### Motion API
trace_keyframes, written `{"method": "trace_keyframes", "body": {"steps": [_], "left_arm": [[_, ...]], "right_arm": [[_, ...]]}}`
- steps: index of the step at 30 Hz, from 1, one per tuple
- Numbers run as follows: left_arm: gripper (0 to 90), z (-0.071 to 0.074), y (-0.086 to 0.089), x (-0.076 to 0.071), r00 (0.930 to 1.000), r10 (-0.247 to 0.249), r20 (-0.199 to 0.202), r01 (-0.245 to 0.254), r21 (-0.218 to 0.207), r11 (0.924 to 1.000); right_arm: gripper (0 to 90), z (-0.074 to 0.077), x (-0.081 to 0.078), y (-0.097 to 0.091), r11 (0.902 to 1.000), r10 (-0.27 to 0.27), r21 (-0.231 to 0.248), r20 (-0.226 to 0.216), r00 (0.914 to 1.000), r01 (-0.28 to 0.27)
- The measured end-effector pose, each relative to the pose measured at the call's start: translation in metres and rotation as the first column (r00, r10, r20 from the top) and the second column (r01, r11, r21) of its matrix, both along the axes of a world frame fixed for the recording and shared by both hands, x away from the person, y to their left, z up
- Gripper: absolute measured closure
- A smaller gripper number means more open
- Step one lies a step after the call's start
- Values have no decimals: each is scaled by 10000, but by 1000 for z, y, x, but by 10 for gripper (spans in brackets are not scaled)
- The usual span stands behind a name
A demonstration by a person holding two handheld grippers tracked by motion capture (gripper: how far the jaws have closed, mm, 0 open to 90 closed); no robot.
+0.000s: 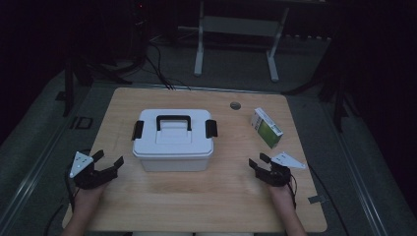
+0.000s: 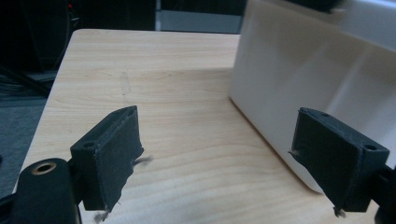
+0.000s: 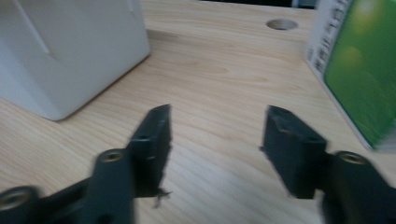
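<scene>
A white lidded storage box [image 1: 173, 140] with a black handle and black side latches stands in the middle of the wooden table [image 1: 147, 196]. A green and white carton [image 1: 266, 128] stands to its right. My left gripper [image 1: 109, 160] rests open near the box's front left corner, with nothing between its jaws. In the left gripper view the box wall [image 2: 317, 84] rises at the right. My right gripper [image 1: 258, 161] is open and empty, between the box and the carton. The right gripper view shows the box [image 3: 70, 51] at left and the carton [image 3: 359, 70] at right.
A round cable hole [image 1: 235, 105] sits in the table's far side. Beyond the table are white desk legs [image 1: 198, 54] and cables on a dark floor. Bare wood lies in front of the box and along the near edge.
</scene>
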State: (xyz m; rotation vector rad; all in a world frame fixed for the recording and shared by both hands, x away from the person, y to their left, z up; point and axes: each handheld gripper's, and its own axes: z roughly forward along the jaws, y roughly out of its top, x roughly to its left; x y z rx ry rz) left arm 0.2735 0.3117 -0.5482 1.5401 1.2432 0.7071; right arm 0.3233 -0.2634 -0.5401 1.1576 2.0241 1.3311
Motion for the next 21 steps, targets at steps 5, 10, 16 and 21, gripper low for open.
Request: {"method": "trace_keyframes", "body": {"steps": [5,10,16,21], "left_arm": [[447,-1,-3,12,9983,-525,-243,522,-160,9985],[580,0,-14,26,9943,-950,-484,945,-133,9954],[713,1,-26,46,9895,-1189,-817,1193,-5,9929],[788,1,-33,54,9845,-1411,-1041,1429,108,9897]], "right_arm": [[604,1,11,16,9999,171,-17,21,9999,-171],[812,7,24,38,9981,457,-425,142,9989,-450],[900,11,36,70,9923,1080,-604,-36,9941,-1080],[900,11,40,90,9903,1288,-524,-28,9917,-1288]]}}
